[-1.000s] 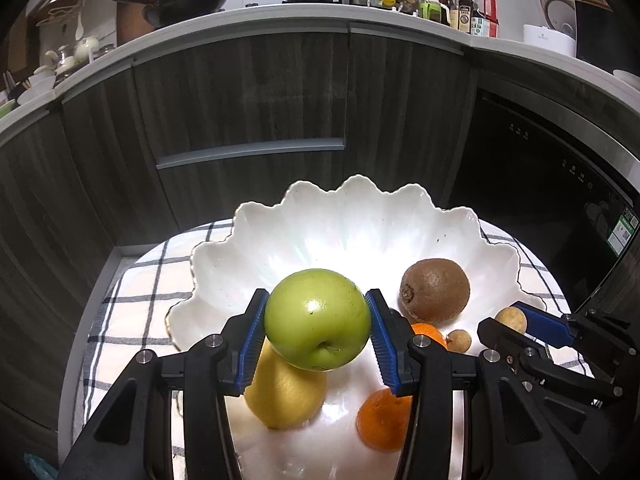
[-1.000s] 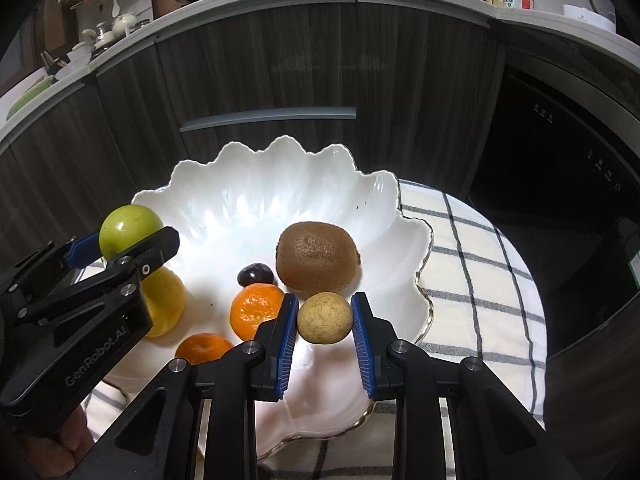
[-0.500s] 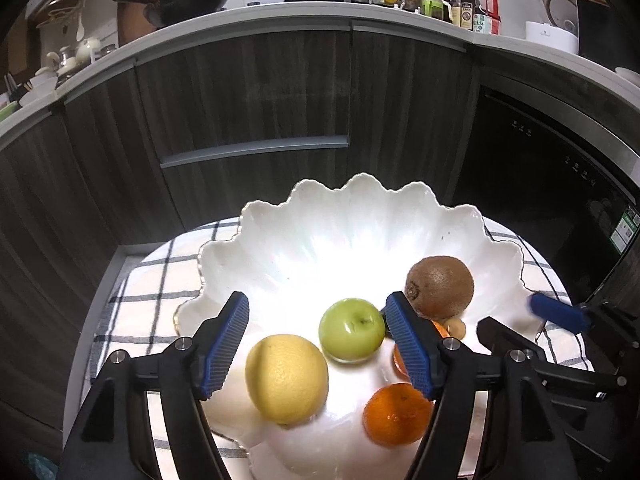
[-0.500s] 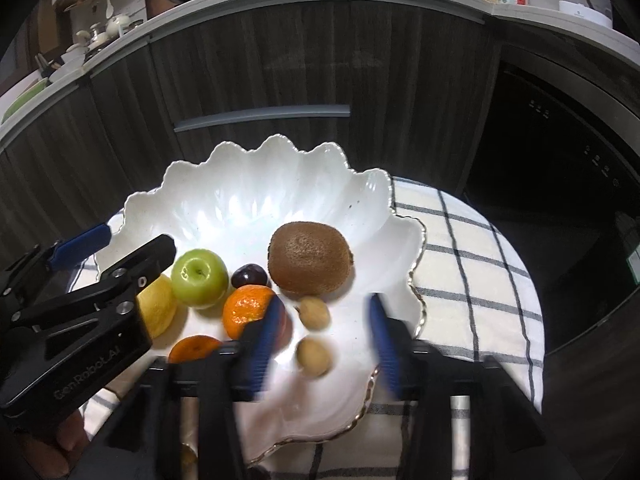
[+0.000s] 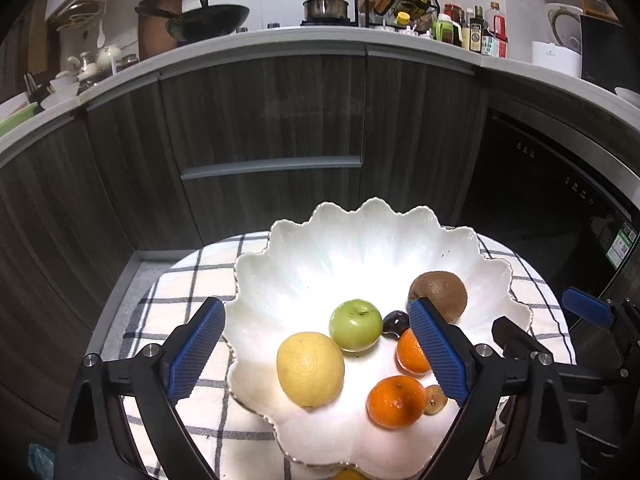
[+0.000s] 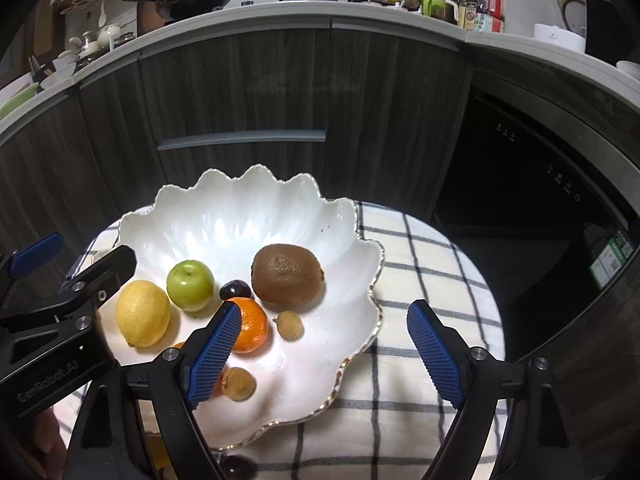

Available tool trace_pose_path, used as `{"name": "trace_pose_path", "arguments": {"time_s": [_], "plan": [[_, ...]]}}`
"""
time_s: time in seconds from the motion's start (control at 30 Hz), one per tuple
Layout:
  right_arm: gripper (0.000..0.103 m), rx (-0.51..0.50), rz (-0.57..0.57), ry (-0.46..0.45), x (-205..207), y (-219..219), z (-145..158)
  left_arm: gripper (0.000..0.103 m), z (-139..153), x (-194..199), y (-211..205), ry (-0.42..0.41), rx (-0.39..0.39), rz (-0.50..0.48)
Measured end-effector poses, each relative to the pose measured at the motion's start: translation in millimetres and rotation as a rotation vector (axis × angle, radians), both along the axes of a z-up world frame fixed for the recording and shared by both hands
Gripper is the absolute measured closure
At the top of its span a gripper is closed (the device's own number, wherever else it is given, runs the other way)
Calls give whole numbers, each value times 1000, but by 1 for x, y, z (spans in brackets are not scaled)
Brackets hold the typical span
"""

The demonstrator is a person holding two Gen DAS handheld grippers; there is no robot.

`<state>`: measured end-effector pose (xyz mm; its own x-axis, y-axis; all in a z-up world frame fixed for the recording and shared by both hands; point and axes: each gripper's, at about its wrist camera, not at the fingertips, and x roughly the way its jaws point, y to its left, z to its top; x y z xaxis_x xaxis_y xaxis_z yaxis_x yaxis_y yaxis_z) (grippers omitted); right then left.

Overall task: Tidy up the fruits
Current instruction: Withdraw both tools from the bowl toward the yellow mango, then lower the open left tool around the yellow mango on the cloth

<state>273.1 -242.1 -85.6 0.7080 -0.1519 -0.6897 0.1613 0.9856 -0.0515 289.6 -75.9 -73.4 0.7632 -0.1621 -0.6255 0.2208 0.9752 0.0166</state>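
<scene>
Fruit is sitting in my white bowl (image 5: 360,240): apple (image 5: 355,330), lemon (image 5: 310,369), kiwi (image 6: 287,275), oranges.
I am holding left gripper (image 5: 318,354) and right gripper (image 6: 326,354) wide open, gripping nothing; checked cloth (image 6: 432,280) is lying bare beside the rim.

Black tool (image 5: 318,354), ribbed blue pads (image 5: 196,354), silver screws.

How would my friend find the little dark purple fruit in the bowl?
Start at the big white scalloped ceramic bowl on the checked cloth. Near its middle, the small dark purple plum sits between the round green apple and the fuzzy brown kiwi. It is the darkest fruit there.
</scene>
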Motion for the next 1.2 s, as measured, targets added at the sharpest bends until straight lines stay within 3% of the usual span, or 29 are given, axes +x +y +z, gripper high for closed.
{"name": "trace_pose_path", "arguments": {"time_s": [0.7, 1.2], "plan": [[17, -11, -29, -57, -54, 8, 29, 5, 31, -64, 22, -80, 32, 33], [17, -4, -71, -30, -84, 3, 7, 5, -5, -91, 24, -27, 35, -6]]}}
